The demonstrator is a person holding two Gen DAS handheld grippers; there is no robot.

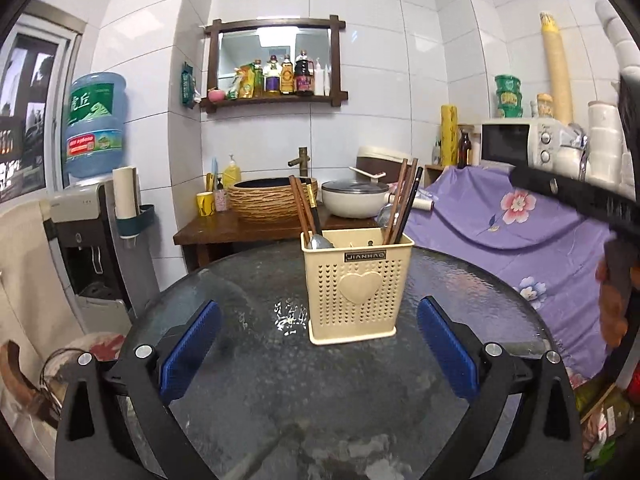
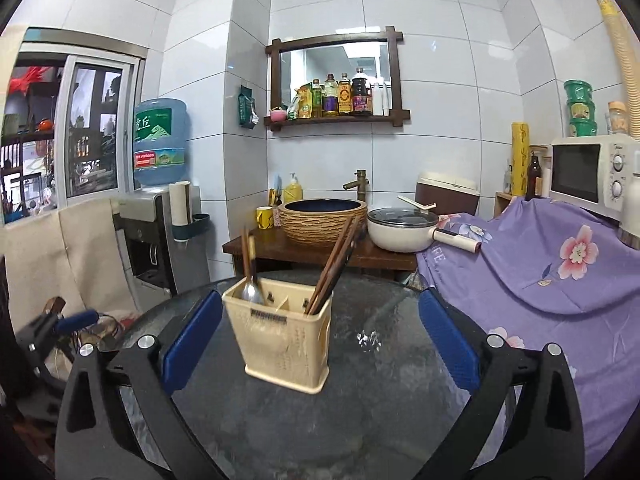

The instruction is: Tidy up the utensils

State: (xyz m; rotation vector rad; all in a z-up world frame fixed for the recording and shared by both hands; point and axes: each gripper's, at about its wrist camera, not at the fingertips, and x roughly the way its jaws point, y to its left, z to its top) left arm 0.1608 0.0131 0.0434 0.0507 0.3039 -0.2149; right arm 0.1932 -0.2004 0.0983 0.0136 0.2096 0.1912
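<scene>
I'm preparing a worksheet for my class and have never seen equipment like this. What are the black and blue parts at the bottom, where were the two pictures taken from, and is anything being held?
Each picture comes from a camera mounted on a handheld gripper, looking along its two blue-padded fingers. The left gripper and the right gripper are both open and hold nothing. On the glass table stands a cream utensil holder containing chopsticks and a spoon. A sink, pot and microwave sit behind.

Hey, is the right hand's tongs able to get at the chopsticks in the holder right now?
Probably yes. The right tongs are open, the chopsticks stick up out of the holder, and nothing stands between them.
</scene>
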